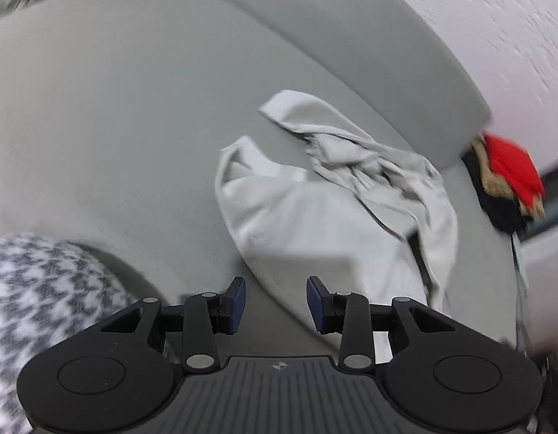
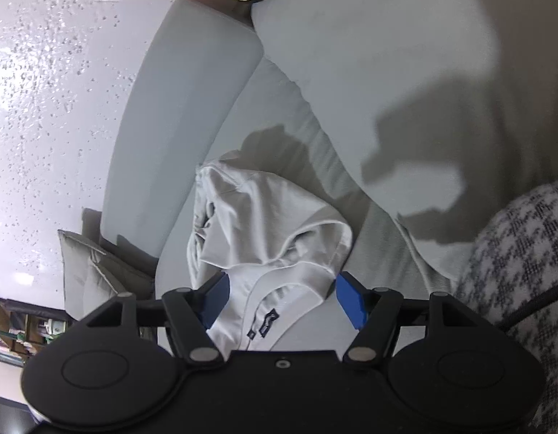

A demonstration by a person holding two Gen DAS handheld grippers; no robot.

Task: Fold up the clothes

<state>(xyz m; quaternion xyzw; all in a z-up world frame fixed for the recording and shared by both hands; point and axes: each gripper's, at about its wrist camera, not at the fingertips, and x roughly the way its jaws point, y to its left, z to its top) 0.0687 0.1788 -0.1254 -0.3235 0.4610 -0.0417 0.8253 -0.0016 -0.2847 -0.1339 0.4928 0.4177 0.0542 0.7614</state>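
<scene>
The left tool (image 1: pixel 276 303) sits at the bottom centre of the left wrist view, its blue-padded jaws parted with nothing between them; only grey sofa seat (image 1: pixel 98 126) shows in the gap. At the lower left of that frame a black-and-white houndstooth cushion (image 1: pixel 36 307) bulges in, blurred. Right of centre the pale grey garment (image 1: pixel 315 209) lies crumpled on the seat, one smoother flap toward the tool and a twisted, bunched part running to the upper right. Above it the sofa backrest (image 1: pixel 351 54) curves across the frame, with a white textured wall (image 1: pixel 477 18) behind. At the far right edge sits a red, tan and black bundle (image 1: pixel 510 177), too blurred to identify.

In the right wrist view, the far left shows the same wall (image 2: pixel 43 108) and, at the lower left, a grey pillow (image 2: pixel 87 271). The right tool (image 2: pixel 282 300) fills the bottom centre, jaws spread wide. The garment (image 2: pixel 264 224) lies just beyond and between the pads, its neckline and a small dark label (image 2: pixel 267 322) visible in the gap; the pads do not appear to press on it. Dark shadows (image 2: pixel 423 173) fall across the sofa cushion in the upper right. The houndstooth cushion (image 2: pixel 514 271) occupies the lower right.
</scene>
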